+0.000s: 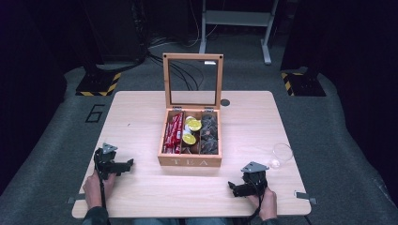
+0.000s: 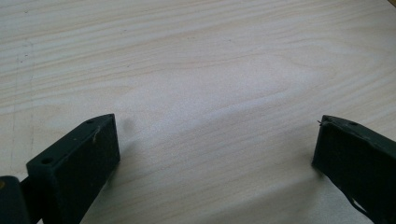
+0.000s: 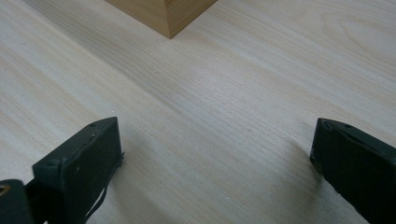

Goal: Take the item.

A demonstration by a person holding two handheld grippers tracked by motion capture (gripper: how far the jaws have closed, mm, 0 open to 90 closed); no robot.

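Note:
A wooden tea box [image 1: 190, 161] marked TEA stands mid-table with its glass lid [image 1: 193, 82] raised upright. Inside lie red packets [image 1: 173, 132] on the left, yellow-topped cups [image 1: 192, 126] in the middle and dark sachets [image 1: 209, 133] on the right. My left gripper [image 1: 126, 165] rests on the table at the front left, pointing toward the box, open with bare wood between its fingers [image 2: 79, 158]. At the front right my right gripper [image 1: 233, 187] also lies open and holds nothing; a corner of the box [image 3: 166, 14] shows above its fingers [image 3: 84, 158].
A clear glass cup [image 1: 281, 154] lies near the table's right edge [image 1: 291, 154]. A small dark disc [image 1: 225, 102] sits behind the box. Beyond the table are cables, yellow-black striped stand bases [image 1: 98, 84] and a metal frame [image 1: 234, 18] on the grey floor.

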